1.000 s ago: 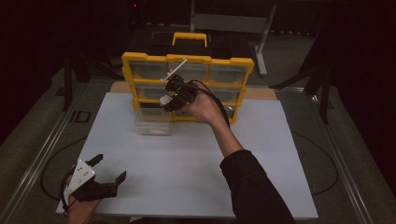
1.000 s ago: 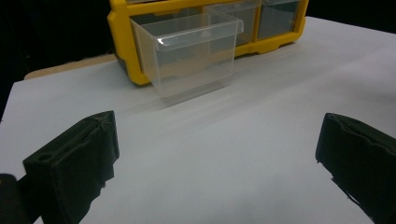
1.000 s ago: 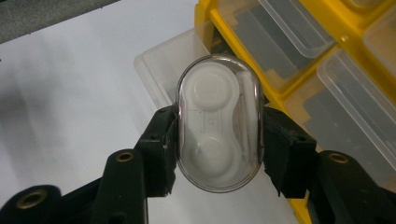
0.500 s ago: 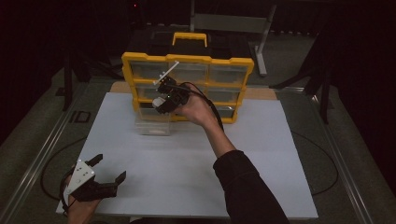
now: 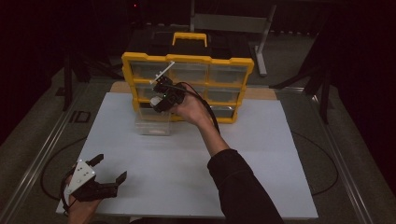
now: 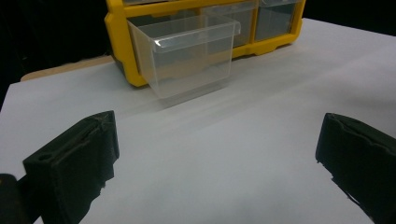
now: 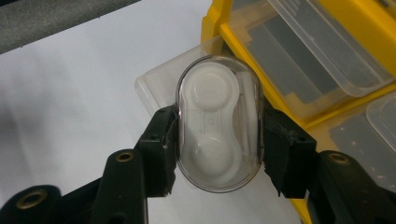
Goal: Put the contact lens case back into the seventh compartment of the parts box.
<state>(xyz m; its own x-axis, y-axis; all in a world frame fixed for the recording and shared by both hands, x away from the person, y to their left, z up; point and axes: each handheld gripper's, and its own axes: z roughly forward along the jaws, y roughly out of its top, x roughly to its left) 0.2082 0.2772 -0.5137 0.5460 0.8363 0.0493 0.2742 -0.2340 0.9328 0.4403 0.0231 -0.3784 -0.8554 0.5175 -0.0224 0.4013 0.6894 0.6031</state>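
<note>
Clear oval case [image 7: 218,123] sits clamped between the right tool's [image 7: 218,140] jaws.

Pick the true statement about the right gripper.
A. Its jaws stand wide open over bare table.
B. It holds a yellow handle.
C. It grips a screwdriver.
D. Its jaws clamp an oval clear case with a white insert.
D: in the right gripper view, the right gripper has its jaws pressed on both sides of the oval clear case, above the clear drawer.

Dim, dark surroundings; white tabletop [image 5: 187,154] lit softly from above. Faint shadows. Slightly soft, grainy high view. Close-up clear capsule [image 7: 218,123] sharp, mild glare on plastic.
</note>
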